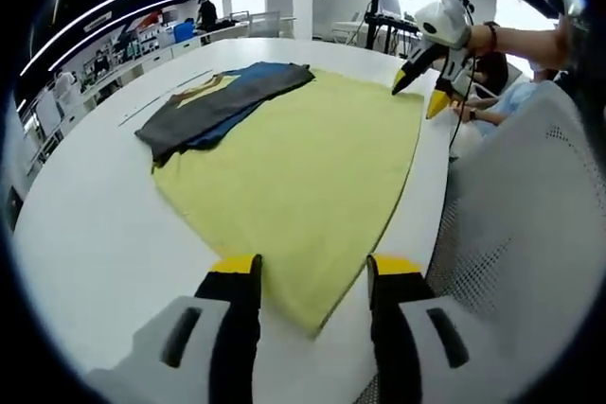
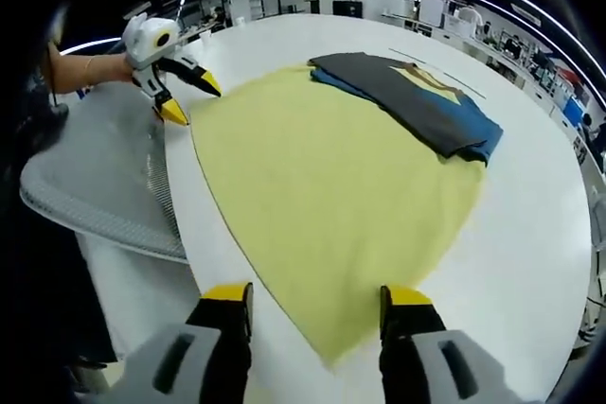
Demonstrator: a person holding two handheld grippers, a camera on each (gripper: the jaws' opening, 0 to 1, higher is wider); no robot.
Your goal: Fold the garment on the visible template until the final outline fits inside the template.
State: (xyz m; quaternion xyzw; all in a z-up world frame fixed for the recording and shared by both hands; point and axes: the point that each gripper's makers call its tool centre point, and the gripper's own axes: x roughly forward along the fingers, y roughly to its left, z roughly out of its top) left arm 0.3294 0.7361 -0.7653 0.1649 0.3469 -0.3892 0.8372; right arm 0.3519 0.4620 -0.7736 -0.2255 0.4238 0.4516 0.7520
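A folded dark grey and blue garment (image 1: 222,101) (image 2: 417,96) with a yellow patch lies across the far edge of a large yellow sheet (image 1: 303,167) (image 2: 331,186) spread on the white table; one end of it hangs past the sheet onto the bare table. In the left gripper view my left gripper (image 1: 314,276) stands open, its jaws on either side of a corner of the sheet. My right gripper (image 2: 317,300) is open the same way over another corner. Each shows in the other's view, the right gripper (image 1: 421,96) and the left gripper (image 2: 189,96), held in a hand, jaws apart beside the sheet's edge.
The round white table (image 1: 95,234) (image 2: 540,234) has bare room around the sheet. A grey mesh chair back (image 1: 530,234) (image 2: 104,177) presses against the table's edge by the grippers. A person (image 1: 488,92) sits beyond the table. Desks and shelves line the room behind.
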